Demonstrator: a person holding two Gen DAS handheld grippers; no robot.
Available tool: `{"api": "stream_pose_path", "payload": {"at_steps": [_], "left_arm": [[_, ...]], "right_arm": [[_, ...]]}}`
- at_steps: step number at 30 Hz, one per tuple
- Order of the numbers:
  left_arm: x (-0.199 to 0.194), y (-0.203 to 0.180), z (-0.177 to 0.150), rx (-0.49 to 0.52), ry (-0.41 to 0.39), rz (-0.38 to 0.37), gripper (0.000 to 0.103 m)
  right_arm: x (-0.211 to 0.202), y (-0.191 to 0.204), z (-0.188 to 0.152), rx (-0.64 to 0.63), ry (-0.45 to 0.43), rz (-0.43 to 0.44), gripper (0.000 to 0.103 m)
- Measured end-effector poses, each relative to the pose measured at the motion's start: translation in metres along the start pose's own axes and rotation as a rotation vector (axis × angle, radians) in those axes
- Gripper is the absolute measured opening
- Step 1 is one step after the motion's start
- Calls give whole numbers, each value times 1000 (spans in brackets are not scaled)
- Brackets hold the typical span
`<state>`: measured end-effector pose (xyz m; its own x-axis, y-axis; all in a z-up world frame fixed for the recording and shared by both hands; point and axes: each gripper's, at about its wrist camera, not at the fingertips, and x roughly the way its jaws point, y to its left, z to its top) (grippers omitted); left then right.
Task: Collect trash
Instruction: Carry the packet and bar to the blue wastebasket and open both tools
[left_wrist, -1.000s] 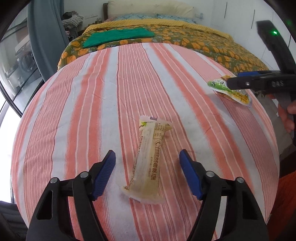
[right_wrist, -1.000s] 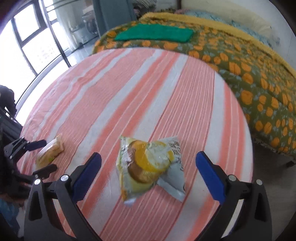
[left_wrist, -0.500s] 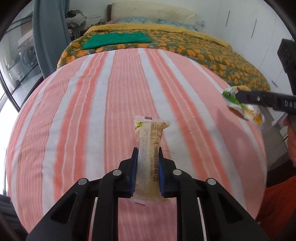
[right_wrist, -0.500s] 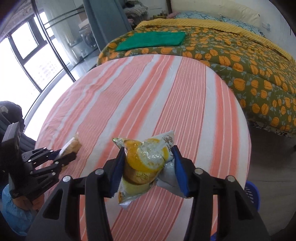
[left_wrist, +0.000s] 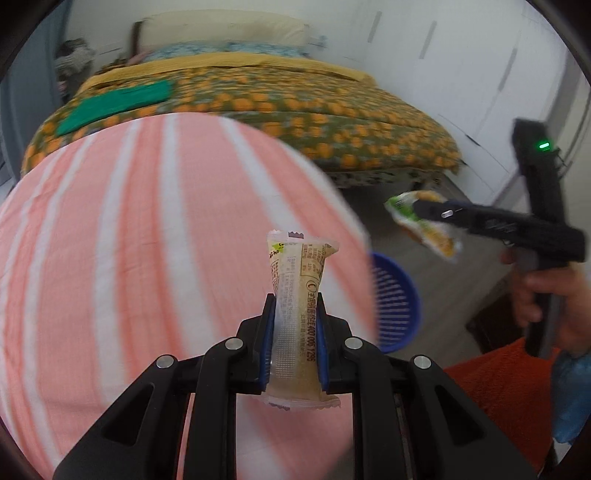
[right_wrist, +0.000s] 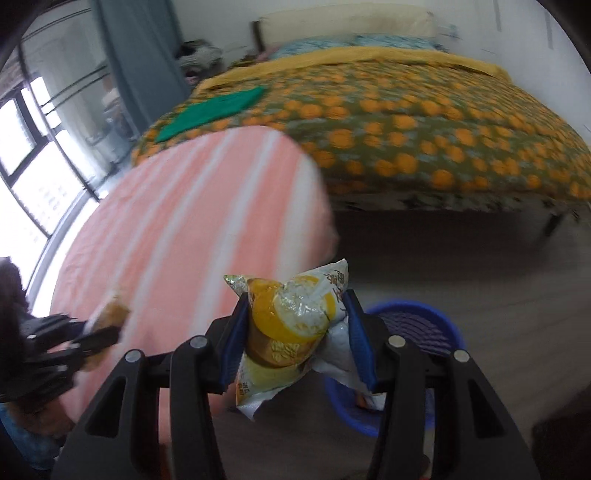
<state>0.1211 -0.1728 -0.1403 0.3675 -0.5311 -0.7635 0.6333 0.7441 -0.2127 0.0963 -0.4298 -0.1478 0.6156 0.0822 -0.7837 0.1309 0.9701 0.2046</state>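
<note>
Left gripper jaws tight on pale wrapper; right gripper jaws on yellow packet, basket beneath.

Striped table bare, blurred; blue basket apparently on floor

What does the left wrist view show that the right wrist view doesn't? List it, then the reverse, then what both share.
Only the left wrist view: the left gripper shut on a long pale snack wrapper, the white wardrobe doors, and the hand holding the right gripper's handle.

Only the right wrist view: the right gripper shut on a yellow lemon-print packet, the windows and the grey curtain.

Both: the pink striped tablecloth, the orange-patterned bedspread with a green cloth, and the blue basket on the floor.
</note>
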Motion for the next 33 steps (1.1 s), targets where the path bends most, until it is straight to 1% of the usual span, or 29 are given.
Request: {"api": "stream_pose_path", "payload": {"at_steps": [3, 4, 6, 8, 10, 13, 17, 20, 21, 22, 23, 24, 25, 27, 29, 30, 32, 33], "left_arm": [[22, -53, 3, 52, 35, -76, 18], [34, -72, 4, 72, 53, -95, 18], [56, -99, 3, 103, 84, -108, 18], [90, -125, 1, 118, 131, -113, 18], [121, -138, -1, 113, 176, -110, 18], [168, -150, -4, 96, 228, -97, 18], [222, -160, -10, 81, 277, -66, 19], [251, -160, -13, 85, 297, -46, 20], [261, -160, -13, 89, 303, -39, 21], [268, -160, -15, 94, 311, -35, 34], [272, -158, -18, 95, 320, -34, 43], [276, -156, -19, 91, 324, -27, 66], [276, -154, -18, 82, 312, -8, 78], [267, -150, -18, 64, 273, -1, 80], [261, -152, -17, 64, 263, -14, 82], [253, -154, -17, 70, 248, -21, 82], [230, -162, -16, 92, 193, -41, 84], [216, -166, -16, 104, 160, -45, 89]], "right_arm": [[10, -47, -21, 60, 18, -88, 49], [12, -59, -27, 80, 23, -97, 49], [23, -88, -39, 148, 36, -112, 49], [32, -116, -50, 214, 38, -122, 49], [41, -138, -58, 274, 41, -115, 49], [60, -171, -69, 367, 59, -81, 49], [84, -199, -83, 455, 79, -55, 49], [105, -219, -97, 525, 100, -37, 51], [110, -223, -102, 543, 107, -31, 54], [117, -228, -106, 562, 115, -21, 65], [123, -234, -110, 582, 124, -6, 72], [125, -238, -112, 595, 125, 2, 76], [126, -242, -114, 607, 120, 2, 76], [119, -248, -115, 622, 102, -3, 78], [104, -249, -111, 620, 68, -25, 82], [97, -249, -110, 610, 52, -39, 87], [75, -245, -104, 574, 14, -79, 91], [66, -243, -103, 560, 3, -91, 95]]}}
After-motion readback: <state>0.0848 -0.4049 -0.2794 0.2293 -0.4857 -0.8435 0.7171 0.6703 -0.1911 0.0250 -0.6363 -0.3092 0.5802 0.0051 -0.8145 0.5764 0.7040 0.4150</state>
